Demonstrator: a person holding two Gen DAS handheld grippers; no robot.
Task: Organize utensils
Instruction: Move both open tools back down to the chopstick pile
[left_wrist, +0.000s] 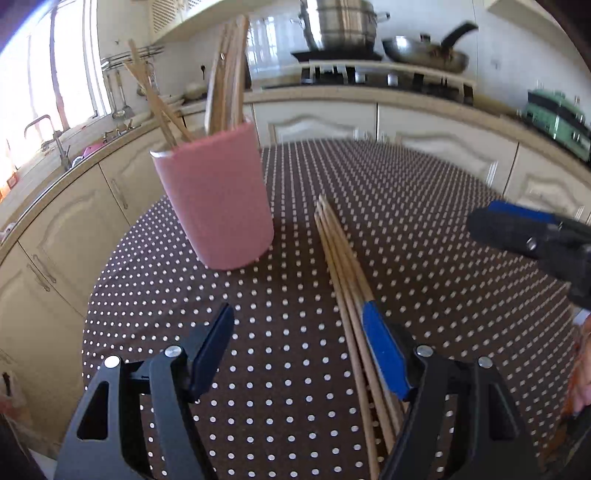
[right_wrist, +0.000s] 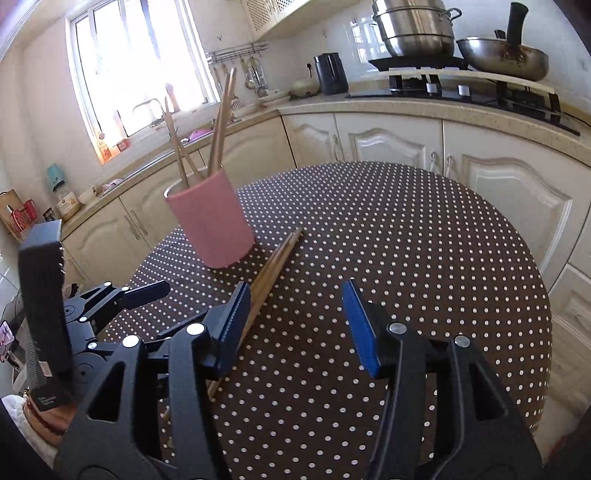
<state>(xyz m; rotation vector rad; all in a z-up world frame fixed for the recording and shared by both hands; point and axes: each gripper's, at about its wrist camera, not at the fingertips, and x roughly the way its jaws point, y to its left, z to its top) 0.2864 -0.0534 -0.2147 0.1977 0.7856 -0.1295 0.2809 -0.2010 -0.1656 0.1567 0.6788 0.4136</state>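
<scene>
One pink holder (left_wrist: 216, 199), one bundle of loose chopsticks (left_wrist: 343, 258) on the table, two claws, left claw (left_wrist: 301, 354) and right claw (right_wrist: 295, 328)

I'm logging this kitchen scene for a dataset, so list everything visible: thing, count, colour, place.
pink holder: one, pink, upright on the table's left part, with several wooden utensils standing in it
loose chopsticks: a bundle, count unclear, light wood, lying on the table right of the holder
table: one, brown cloth with white dots, centre
steel pot: one, silver, on the stove at the back
wok: one, silver with a black handle, right of the pot
kettle: one, dark, on the back counter
cabinets: cream, below the counter
left gripper: black with blue pads, open, right pad beside the chopsticks
right gripper: black with blue pads, open, above the table
</scene>
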